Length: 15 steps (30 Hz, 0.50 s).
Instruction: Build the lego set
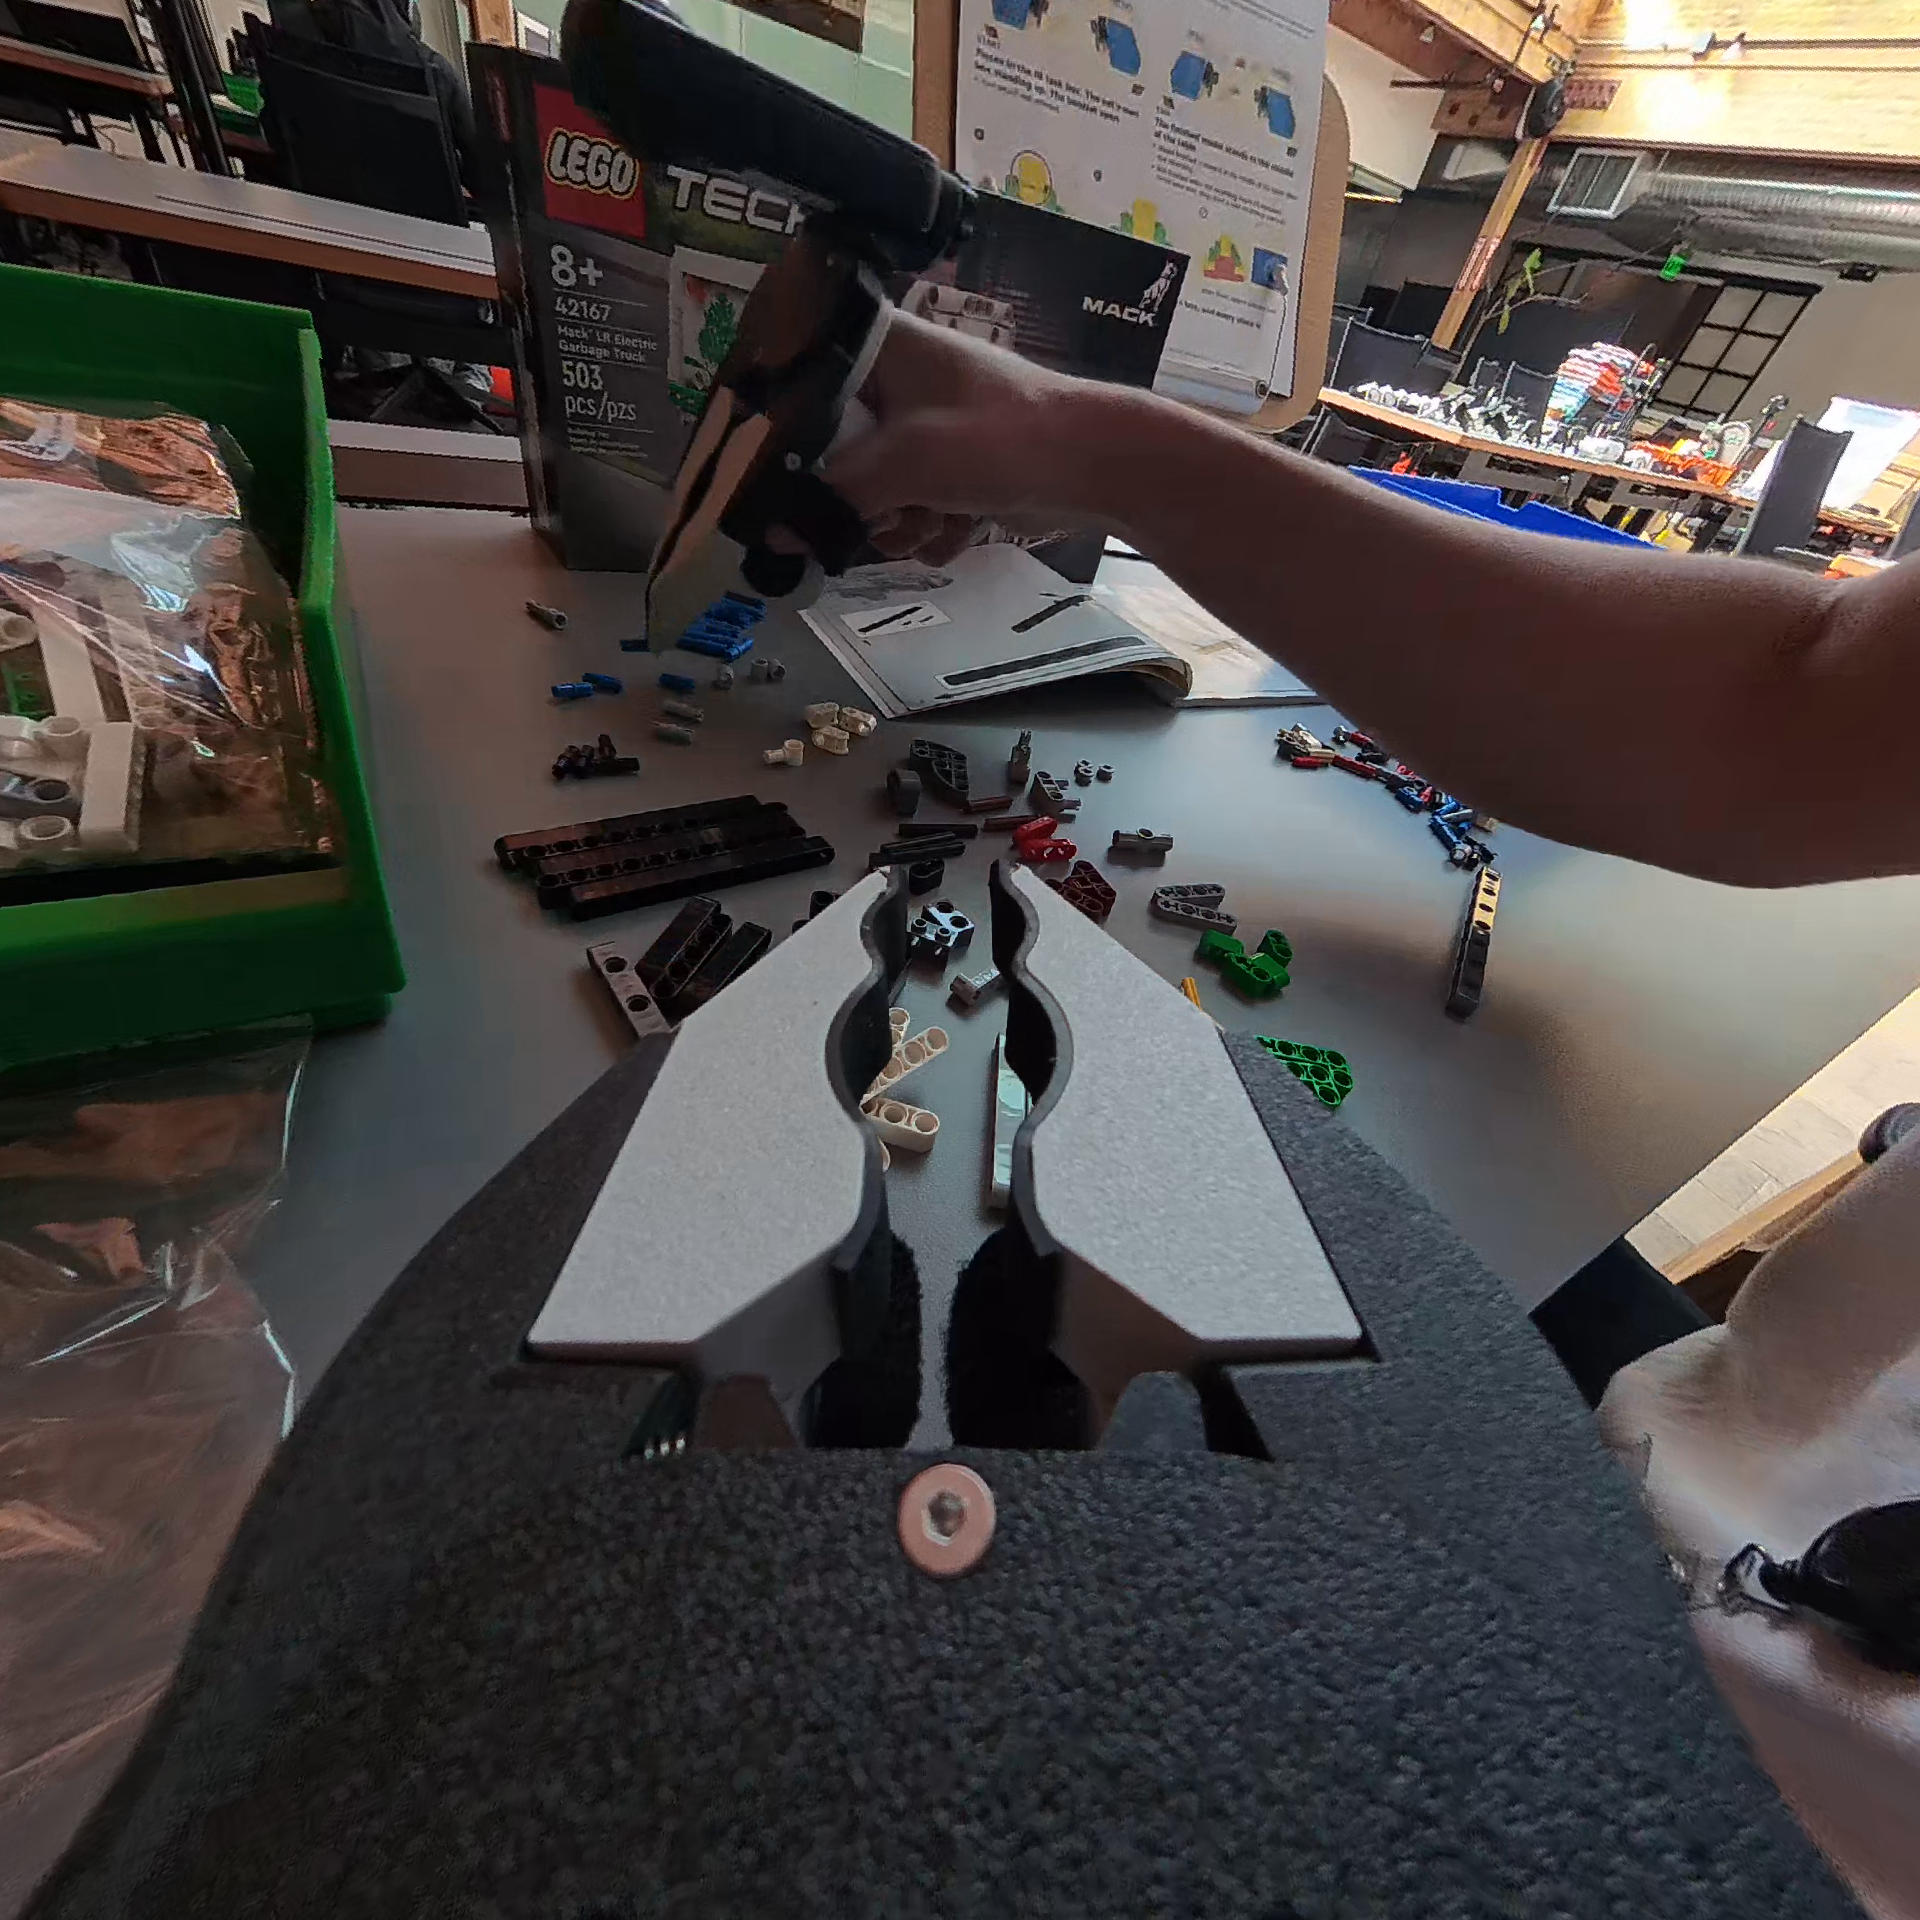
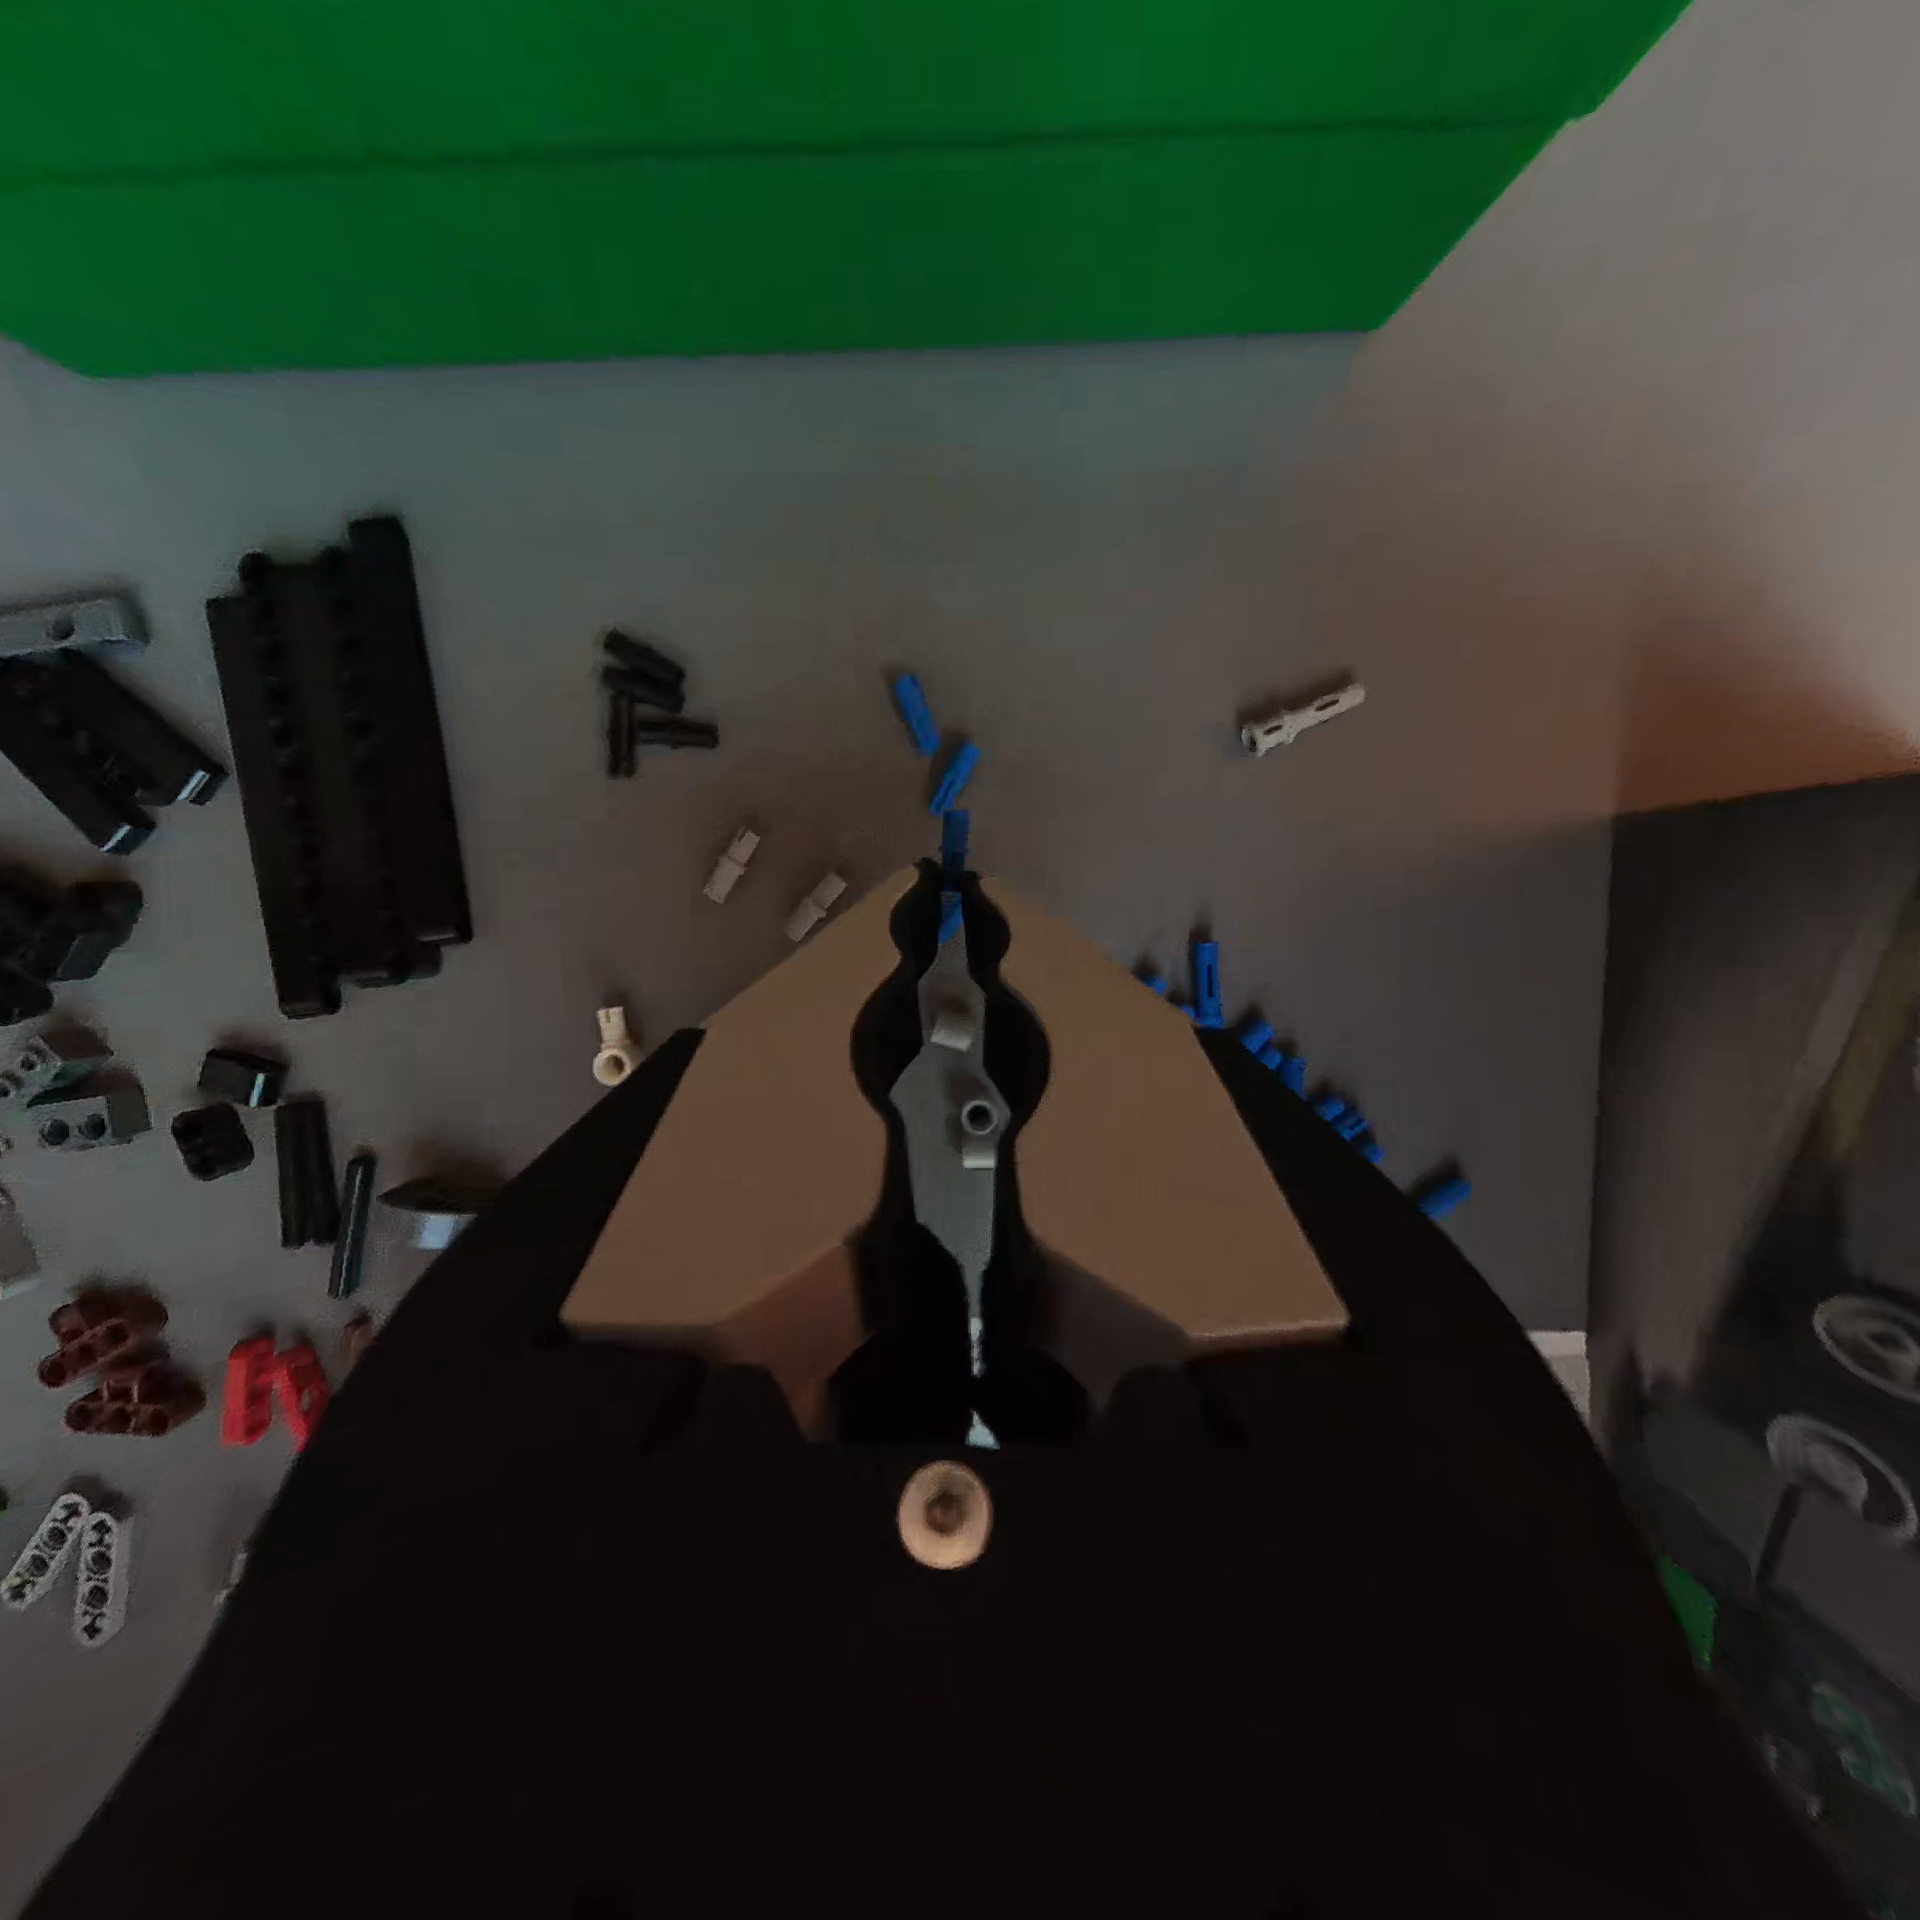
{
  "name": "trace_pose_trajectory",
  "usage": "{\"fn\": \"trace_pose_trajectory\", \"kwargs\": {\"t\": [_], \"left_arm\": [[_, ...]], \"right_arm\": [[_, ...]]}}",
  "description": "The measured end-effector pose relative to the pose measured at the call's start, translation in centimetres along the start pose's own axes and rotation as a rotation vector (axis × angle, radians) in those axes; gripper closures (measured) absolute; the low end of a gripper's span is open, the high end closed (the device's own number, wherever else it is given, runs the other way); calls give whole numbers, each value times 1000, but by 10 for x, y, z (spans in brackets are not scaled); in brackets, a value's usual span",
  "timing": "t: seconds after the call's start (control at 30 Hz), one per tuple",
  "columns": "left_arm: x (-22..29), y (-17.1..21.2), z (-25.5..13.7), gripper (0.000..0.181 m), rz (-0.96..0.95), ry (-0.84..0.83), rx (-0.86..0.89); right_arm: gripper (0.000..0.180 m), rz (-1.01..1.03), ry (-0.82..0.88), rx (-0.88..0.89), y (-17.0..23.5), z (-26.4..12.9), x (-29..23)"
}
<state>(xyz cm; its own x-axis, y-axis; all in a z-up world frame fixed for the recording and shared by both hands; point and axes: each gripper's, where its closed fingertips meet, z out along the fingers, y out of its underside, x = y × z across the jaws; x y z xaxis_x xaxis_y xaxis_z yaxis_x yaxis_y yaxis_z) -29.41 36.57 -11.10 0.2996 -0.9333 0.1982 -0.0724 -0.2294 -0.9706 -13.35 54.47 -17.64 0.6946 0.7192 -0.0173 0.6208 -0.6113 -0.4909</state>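
Now right tool [image 2: 943,883], frame centre, pinches a blue pin [image 2: 954,836] at its tips over the grey worktop [image 2: 1091,582]; left tool [image 1: 940,902] sits narrowly parted w/ nothing held, lower centre.

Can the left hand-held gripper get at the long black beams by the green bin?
Probably yes. The left hand-held gripper is open, holding nothing, and the long black beams lie exposed just ahead-left of its tips. The right hand-held gripper works farther back among the blue pins.
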Motion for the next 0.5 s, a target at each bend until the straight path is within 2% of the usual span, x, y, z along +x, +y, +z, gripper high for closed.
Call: {"fn": "trace_pose_trajectory", "kwargs": {"t": [0.1, 0.23, 0.5], "left_arm": [[-1, -1, 0, 166, -10, 4, 4], [-1, -1, -1, 166, -32, 18, 5], [-1, -2, -1, 166, -31, 14, 12]], "right_arm": [[176, -20, -2, -61, 2, 12, 9], [177, -50, -1, -40, -12, 24, 13], [176, -92, -129, -70, -28, 33, 0]]}}
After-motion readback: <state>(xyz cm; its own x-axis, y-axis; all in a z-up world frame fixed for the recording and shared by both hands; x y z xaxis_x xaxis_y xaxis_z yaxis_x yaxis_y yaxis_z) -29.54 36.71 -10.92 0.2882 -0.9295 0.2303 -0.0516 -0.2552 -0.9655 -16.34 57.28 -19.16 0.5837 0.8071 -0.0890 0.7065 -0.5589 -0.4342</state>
